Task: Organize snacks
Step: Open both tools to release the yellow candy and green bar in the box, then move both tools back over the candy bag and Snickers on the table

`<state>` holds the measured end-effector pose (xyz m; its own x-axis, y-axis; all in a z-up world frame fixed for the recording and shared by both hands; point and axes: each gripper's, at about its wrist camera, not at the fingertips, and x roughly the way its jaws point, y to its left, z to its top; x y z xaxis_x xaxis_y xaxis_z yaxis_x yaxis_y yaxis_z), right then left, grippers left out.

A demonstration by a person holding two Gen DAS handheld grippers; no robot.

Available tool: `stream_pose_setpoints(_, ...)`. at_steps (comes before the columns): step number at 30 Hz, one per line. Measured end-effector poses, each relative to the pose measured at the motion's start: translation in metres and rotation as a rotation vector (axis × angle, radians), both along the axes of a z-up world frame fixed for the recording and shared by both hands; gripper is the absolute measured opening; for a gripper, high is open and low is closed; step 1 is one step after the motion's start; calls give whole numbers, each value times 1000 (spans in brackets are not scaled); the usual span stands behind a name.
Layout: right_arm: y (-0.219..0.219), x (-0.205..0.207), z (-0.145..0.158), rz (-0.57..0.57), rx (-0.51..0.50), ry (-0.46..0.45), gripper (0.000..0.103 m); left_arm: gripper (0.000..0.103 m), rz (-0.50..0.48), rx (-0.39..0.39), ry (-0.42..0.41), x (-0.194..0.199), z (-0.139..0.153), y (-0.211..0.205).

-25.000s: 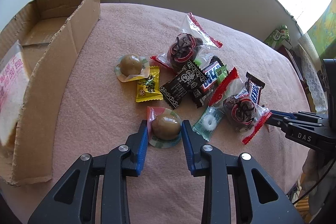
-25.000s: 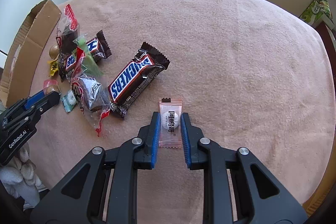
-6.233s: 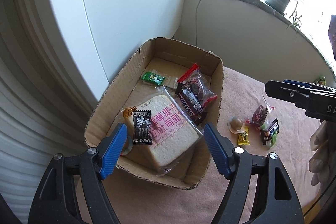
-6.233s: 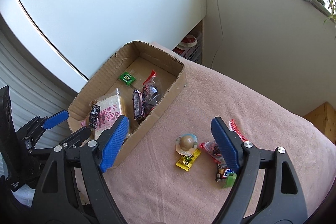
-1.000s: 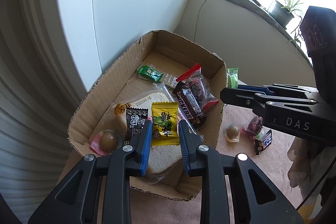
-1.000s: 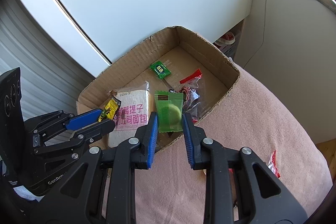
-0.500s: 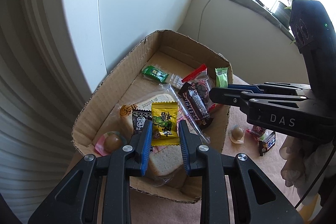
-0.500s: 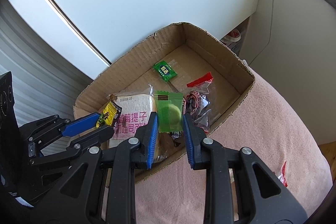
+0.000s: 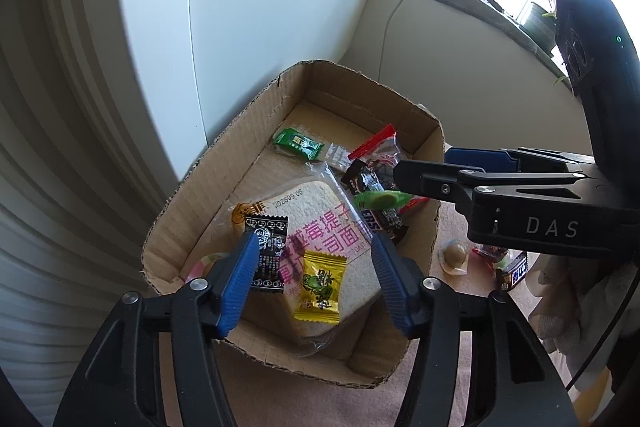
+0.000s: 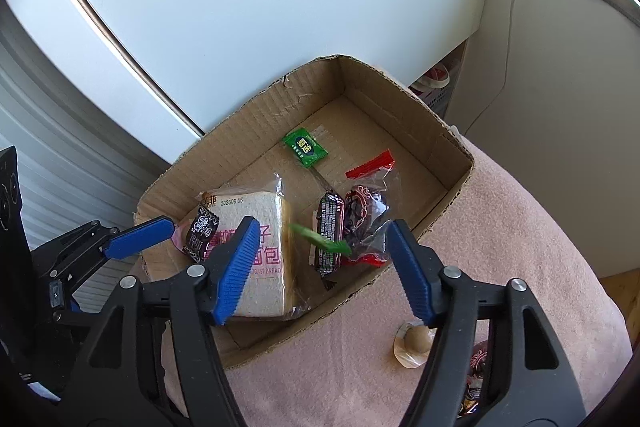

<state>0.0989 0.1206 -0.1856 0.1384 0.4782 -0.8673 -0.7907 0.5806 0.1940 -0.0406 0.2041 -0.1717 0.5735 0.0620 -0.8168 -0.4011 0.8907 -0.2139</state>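
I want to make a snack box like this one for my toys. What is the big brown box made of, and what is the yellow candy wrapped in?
The box looks like plain corrugated cardboard, matte brown: wavy ridges show along its torn top edge. The yellow candy seems wrapped in thin printed plastic film or foil, slightly shiny, with zigzag-cut crimped ends; which of the two is hard to tell.

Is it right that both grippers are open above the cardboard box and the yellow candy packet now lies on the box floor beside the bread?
Not quite. Both the left gripper and right gripper are open above the cardboard box, but the yellow candy packet lies on top of the bagged bread, not on the floor, as the left wrist view shows.
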Motion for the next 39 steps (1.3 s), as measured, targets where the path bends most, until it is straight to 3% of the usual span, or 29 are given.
stream_pose_setpoints(7, -3, 4, 1, -22, -16, -6, 69, 69, 4, 38, 23, 2, -2, -1)
stream_pose_setpoints(23, -31, 5, 17, -73, 6, -16, 69, 70, -8, 57, 38, 6, 2, -12)
stream_pose_setpoints(39, -139, 25, 15, -289, 33, -10, 69, 70, -92, 41, 24, 22, 2, -41)
